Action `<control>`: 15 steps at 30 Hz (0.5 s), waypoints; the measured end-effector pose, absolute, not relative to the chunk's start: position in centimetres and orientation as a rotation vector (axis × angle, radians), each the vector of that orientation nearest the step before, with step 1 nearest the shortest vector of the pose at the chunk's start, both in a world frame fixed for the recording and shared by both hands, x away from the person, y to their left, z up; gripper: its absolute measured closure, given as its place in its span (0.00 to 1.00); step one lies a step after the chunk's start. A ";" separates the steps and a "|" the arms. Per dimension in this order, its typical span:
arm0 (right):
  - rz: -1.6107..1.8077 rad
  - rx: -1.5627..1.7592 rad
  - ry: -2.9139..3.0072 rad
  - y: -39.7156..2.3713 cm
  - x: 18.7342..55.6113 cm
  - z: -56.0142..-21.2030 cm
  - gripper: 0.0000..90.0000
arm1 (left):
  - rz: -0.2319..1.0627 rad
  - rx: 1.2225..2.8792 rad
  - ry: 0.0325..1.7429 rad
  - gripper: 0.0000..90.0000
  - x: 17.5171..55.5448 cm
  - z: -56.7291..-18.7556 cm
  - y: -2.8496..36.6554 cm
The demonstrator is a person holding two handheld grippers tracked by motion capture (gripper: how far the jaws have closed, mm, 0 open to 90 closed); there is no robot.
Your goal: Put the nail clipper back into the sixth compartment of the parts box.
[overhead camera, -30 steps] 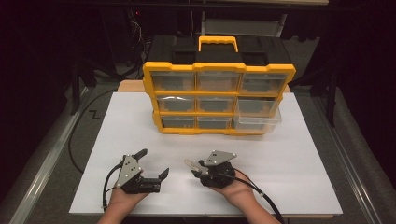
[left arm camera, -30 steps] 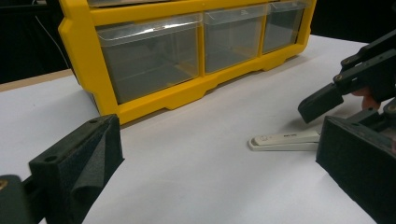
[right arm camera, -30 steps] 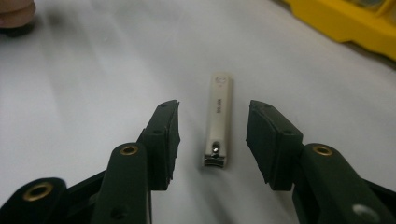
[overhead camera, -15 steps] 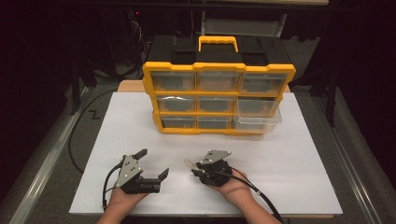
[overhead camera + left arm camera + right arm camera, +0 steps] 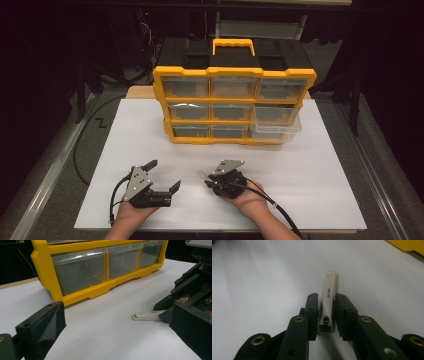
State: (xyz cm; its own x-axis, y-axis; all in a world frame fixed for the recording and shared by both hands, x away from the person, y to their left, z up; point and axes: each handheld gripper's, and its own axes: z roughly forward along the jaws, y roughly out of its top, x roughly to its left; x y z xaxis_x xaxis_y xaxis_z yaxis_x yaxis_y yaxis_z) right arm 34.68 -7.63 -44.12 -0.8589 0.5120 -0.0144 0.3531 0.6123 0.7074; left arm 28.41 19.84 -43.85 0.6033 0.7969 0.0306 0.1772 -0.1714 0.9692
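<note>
My right fingers [image 5: 311, 315] are closing on a white nail clipper [image 5: 328, 305], one pad on each long side, its rounded end pointing away from me. The left pad looks to be touching; a thin gap is showing at the right pad, so I am judging the grip not yet firm. The clipper is lying flat on the white counter [image 5: 310, 165], well in front of the yellow drawer organizer [image 5: 234, 105], and I am taking it by its narrow sides because that is the only hold a flat thing on a sheet offers. My left gripper [image 5: 162, 177] is resting beside it with fingers [image 5: 41, 327] wide apart and nothing between them.
</note>
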 end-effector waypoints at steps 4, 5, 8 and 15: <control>1.081 0.712 2.638 -7.7 35.0 -44.1 0.87 | 0.673 1.685 0.811 0.01 28.4 -43.9 19.8; 1.081 0.712 2.638 -7.7 35.0 -44.1 0.87 | 0.673 1.685 0.811 0.01 28.4 -43.9 19.8; 1.081 0.715 2.653 -7.8 35.2 -44.0 0.88 | 0.673 1.685 0.810 0.01 28.4 -43.8 19.8; 1.074 0.688 2.649 -7.7 35.1 -44.0 0.89 | 0.673 1.684 0.810 0.01 28.4 -43.8 19.8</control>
